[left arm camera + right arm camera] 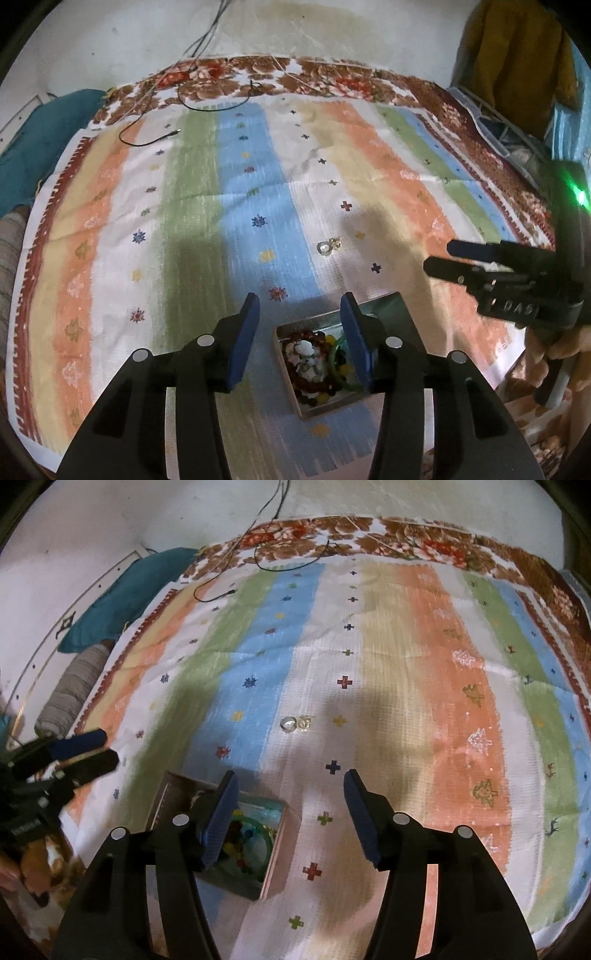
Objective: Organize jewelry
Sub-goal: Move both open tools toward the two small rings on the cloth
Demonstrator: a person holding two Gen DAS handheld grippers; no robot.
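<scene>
A striped cloth (207,192) in bands of orange, cream, green, blue and white, dotted with small crosses and stars, covers a bed whose brown floral blanket (325,79) shows along the far edge at twelve o'clock. Beyond that stands a pale, stained wall (332,29), with thin black cables (155,138) trailing down from it onto the cloth near eleven o'clock in the left wrist view. A teal pillow (122,602) and a grey rolled cushion (70,694) lie off the cloth's edge at about ten o'clock in the right wrist view, and a mustard garment (513,55) hangs at one o'clock in the left wrist view. An open jewelry box (295,402), heaped with dark red beads, green bangles and pale pieces, sits on the cloth close under both tools. The left gripper (301,314) stands spread with nothing between its blue pads, and the box lies just below and between its fingers, toward six o'clock from the tips. The right gripper (291,790) is likewise spread and empty; its left finger overlaps the box in view, at about seven o'clock from the gap. Two small loose pieces (330,245), one clear and round, one golden, rest side by side on the white band, well apart from the box at twelve o'clock of the left gripper.
</scene>
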